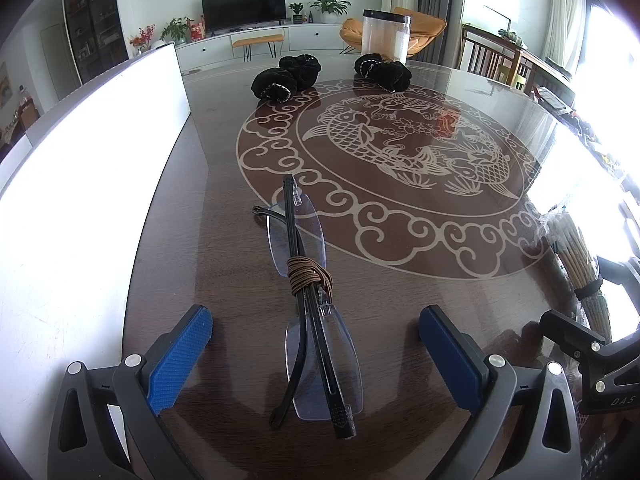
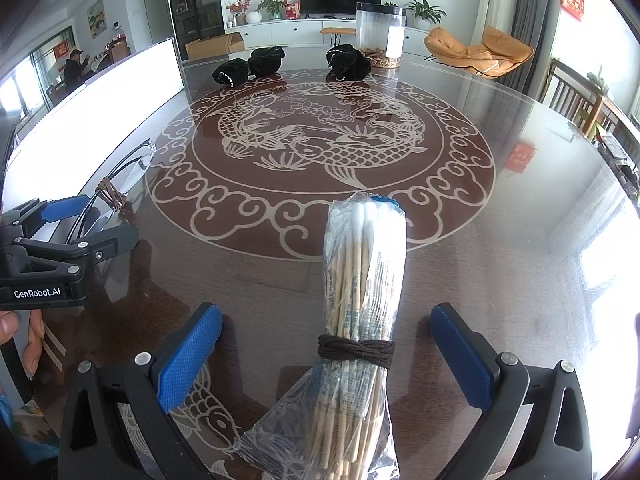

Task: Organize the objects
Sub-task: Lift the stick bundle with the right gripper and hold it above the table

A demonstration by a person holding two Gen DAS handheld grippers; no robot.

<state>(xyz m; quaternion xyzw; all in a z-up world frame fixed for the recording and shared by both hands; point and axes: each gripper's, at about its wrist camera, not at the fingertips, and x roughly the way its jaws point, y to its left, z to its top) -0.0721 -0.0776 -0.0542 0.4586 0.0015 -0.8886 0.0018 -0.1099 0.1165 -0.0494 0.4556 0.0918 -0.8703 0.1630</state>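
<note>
Left gripper (image 1: 316, 354) hangs low over the counter (image 1: 420, 312), blue fingers (image 1: 180, 360) spread wide, nothing pinched; glasses (image 1: 308, 304) lie flat between them in the lower centre of the left wrist frame, not touching either pad. Glasses are folded, temples crossed over the lenses and tied at the middle with a brown cord (image 1: 310, 276); long axis runs from the bottom of the frame up toward the centre, roughly in line with the fingers, so the jaws straddle the narrow way. Right gripper (image 2: 326, 356) likewise spread, empty; swab bundle (image 2: 360, 320) in a clear wrap sits between its fingers (image 2: 188, 360), lower centre of the right wrist frame, tied with a dark cord (image 2: 356, 350). Its long axis also points away from the camera, cotton tips at the far end toward the fish pattern, wrap tail at the bottom edge. Each item is nearer its own gripper; the glasses are at the far left of the right view. Likely next: close across the short width near each tie. Black pouches (image 1: 286, 76) and a clear jar (image 1: 386, 36) stand well apart at the upper centre
</note>
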